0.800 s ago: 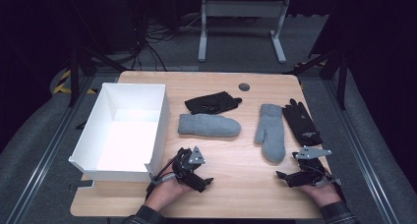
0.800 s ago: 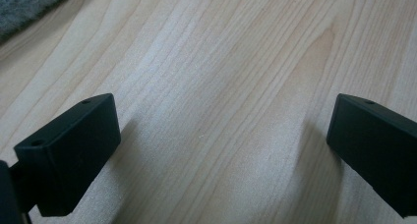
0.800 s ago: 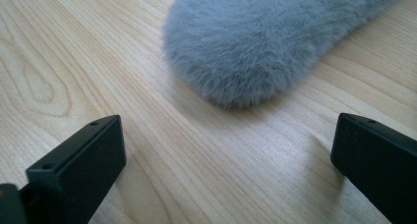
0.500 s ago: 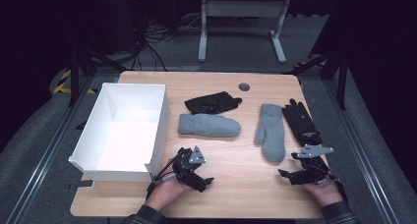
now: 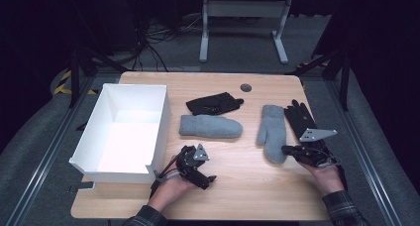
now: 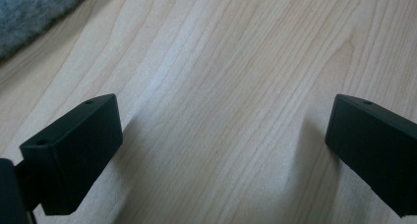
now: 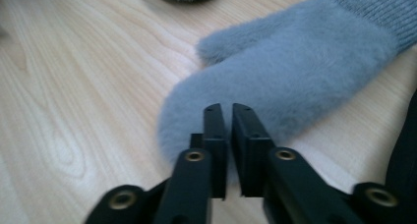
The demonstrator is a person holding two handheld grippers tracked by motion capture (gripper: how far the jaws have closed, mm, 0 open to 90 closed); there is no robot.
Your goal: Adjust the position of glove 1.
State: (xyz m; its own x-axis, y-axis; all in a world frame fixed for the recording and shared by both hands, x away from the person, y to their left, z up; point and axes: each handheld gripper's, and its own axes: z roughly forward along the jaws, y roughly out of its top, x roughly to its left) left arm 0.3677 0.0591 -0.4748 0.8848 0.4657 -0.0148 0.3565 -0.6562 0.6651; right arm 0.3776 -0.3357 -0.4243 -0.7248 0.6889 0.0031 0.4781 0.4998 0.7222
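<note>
My closed right gripper [image 7: 229, 111] noses the grey mitten [image 7: 295, 71], black glove [image 5: 300, 118] alongside; my open left gripper [image 5: 197, 167] has bare table [image 6: 221, 86] beside the box [image 5: 159, 132].

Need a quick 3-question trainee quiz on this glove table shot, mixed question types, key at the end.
1. How many gloves and mittens lie on the table?
2. True or false: the left gripper has its jaws wide open over bare wood.
3. The right gripper points its shut jaws at: A) white box B) grey mitten C) black glove

Key: 1) four: two grey, two black. 2) true. 3) B.
</note>
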